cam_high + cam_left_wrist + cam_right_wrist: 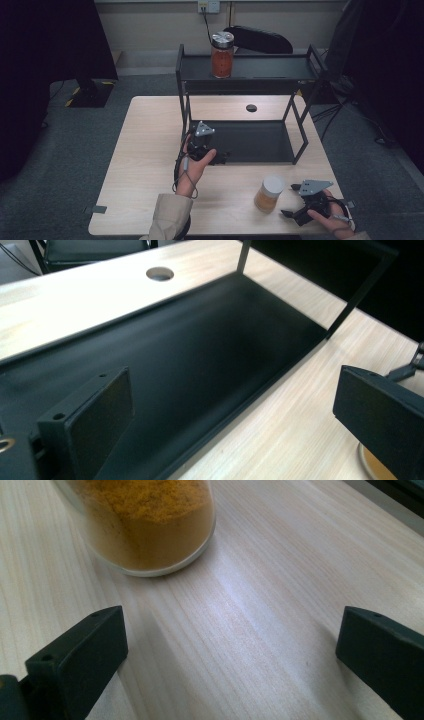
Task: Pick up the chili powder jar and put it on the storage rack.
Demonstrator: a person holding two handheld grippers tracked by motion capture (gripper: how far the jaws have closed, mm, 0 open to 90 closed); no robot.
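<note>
Counting two jars (pixel 269 194) (pixel 222 54), two open tongs (pixel 222 159) (pixel 286 213), one rack (pixel 298 67)

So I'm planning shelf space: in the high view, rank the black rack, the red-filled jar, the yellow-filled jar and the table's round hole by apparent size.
1. black rack
2. red-filled jar and yellow-filled jar: look alike, and the yellow one is nearer, so unranked
3. round hole

Left black two-jaw gripper (pixel 223 158): held mid-table, jaws wide apart. Right black two-jaw gripper (pixel 286 214): held low, jaws wide apart.
</note>
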